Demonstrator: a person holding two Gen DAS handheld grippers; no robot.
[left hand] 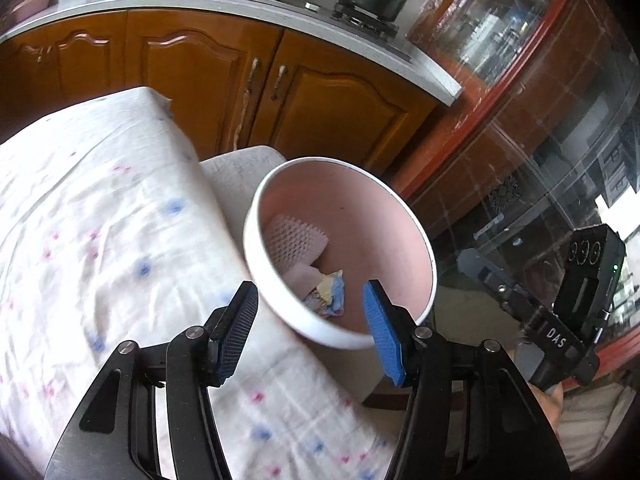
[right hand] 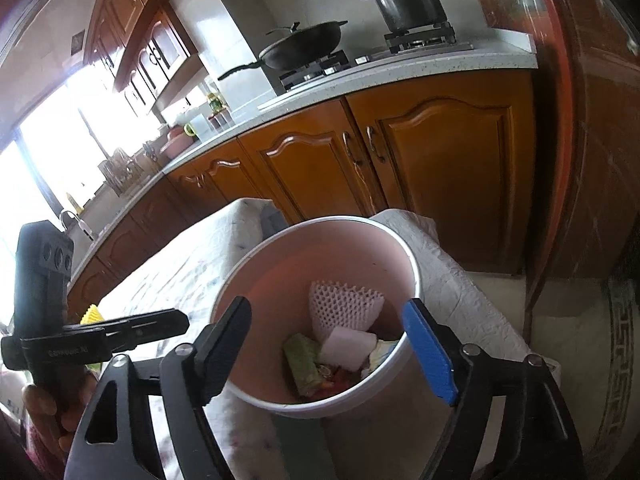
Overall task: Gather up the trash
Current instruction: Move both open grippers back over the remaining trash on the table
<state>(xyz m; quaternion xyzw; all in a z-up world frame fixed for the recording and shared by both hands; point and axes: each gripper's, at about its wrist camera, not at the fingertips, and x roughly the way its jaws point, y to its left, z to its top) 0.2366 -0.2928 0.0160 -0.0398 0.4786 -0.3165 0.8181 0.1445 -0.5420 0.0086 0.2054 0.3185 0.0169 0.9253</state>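
Pink bin (left hand: 352, 216) beside the desk (left hand: 100, 220) holds trash (right hand: 340, 344); left gripper (left hand: 310, 320) and right gripper (right hand: 328, 344) fingers released, empty.

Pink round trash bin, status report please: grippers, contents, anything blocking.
Left gripper open, empty. Right gripper open, empty, over the pink round trash bin. White foam net and wrappers inside. Nothing blocking.

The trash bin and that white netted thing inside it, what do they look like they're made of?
The trash bin looks like smooth moulded plastic: pink inside, white rim and outer wall, with a dull even sheen. The white netted thing looks like soft foam mesh, the kind of sleeve used around fruit: an open honeycomb pattern, matte and slightly crumpled. Neither can be confirmed by sight alone.
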